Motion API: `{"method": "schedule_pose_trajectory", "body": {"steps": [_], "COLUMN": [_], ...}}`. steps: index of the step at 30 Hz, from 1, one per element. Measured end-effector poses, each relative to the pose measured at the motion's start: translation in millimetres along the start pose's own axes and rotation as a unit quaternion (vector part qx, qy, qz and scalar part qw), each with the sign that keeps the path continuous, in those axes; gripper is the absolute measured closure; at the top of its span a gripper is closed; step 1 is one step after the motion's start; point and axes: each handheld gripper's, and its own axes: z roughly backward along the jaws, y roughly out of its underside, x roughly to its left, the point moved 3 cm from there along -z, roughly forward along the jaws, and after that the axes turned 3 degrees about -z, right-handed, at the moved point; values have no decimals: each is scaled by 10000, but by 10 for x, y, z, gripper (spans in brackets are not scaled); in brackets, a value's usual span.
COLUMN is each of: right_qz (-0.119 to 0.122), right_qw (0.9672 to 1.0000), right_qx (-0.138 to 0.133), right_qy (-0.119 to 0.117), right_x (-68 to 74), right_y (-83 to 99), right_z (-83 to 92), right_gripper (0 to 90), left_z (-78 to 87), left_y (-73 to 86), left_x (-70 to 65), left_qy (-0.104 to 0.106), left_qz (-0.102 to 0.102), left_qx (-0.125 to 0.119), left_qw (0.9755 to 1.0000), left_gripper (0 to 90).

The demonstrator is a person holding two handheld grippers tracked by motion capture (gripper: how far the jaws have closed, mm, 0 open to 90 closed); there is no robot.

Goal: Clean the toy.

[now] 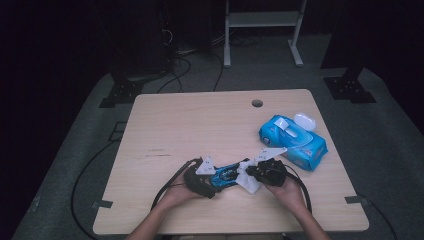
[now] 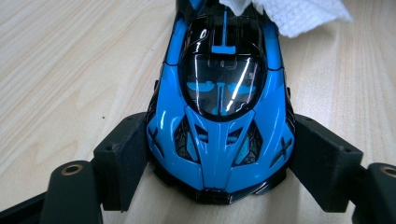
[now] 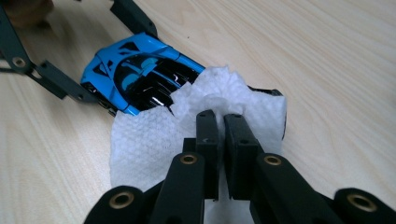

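Observation:
A blue and black toy car (image 1: 227, 175) lies on the wooden table (image 1: 200, 125) near its front edge. My left gripper (image 1: 220, 181) is shut on the car's nose; in the left gripper view both pads press the front flanks of the car (image 2: 219, 121). A white wet wipe (image 1: 248, 180) is draped over the car's rear end. My right gripper (image 1: 250, 172) is shut on that wipe (image 3: 154, 140), and its jaws pinch a raised fold of it just behind the car (image 3: 140, 74). The left gripper's (image 3: 100, 100) black arms hold the far end of the car.
A blue pack of wet wipes (image 1: 292, 141) lies at the table's right side, with a small white case (image 1: 305, 120) just behind it. A round cable hole (image 1: 257, 103) sits near the far edge. Cables trail from both grippers off the front edge.

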Motion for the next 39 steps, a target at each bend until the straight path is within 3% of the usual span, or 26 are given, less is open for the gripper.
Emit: {"method": "schedule_pose_trajectory", "body": {"steps": [3,5,7,10,16,19,21,24,27,30,31,35,36,39], "right_qz": [287,311,357,368,208,125,127,194,94,241,212,446,458,438], "right_qw": [9994,9994,9993,9991,9993,9994,9992,9988,9989,9983,9989,9983,9981,9985], "right_qx": [40,47,10,-157,-251,-280,-295,-271,-275,-306,-326,-374,-372,-268], "right_qy": [168,173,148,142,174,180,252,372,359,428,258,20,-173,-174], "right_x": [73,85,87,103,64,42,30,-7,-27,59,98,262,313,267], "right_y": [-22,-25,-32,-61,-84,-80,-69,-53,-60,-87,-100,-131,-149,-138], "right_z": [-18,-20,-5,48,-46,-86,-78,-57,-53,-35,-42,-109,-131,-101], "right_gripper": [849,847,805,679,582,632,703,754,779,836,836,838,839,841], "left_z": [32,42,54,45,44,51,43,59,45,40,38,40,43,37], "left_y": [28,36,33,16,19,35,47,67,53,44,43,47,48,40], "left_x": [33,34,7,-3,4,22,33,36,15,13,11,11,8,4], "left_qy": [22,40,15,-26,11,82,83,174,94,66,63,71,60,50], "left_qz": [142,160,66,24,28,63,272,286,201,150,151,170,160,158], "left_qx": [29,28,-7,-9,-31,-41,-2,-3,21,51,43,38,46,57], "left_qw": [9999,9999,10000,10000,10000,9999,9996,9994,9998,9999,9999,9998,9998,9998], "left_gripper": [192,193,246,252,253,250,198,209,248,248,248,247,248,248]}}
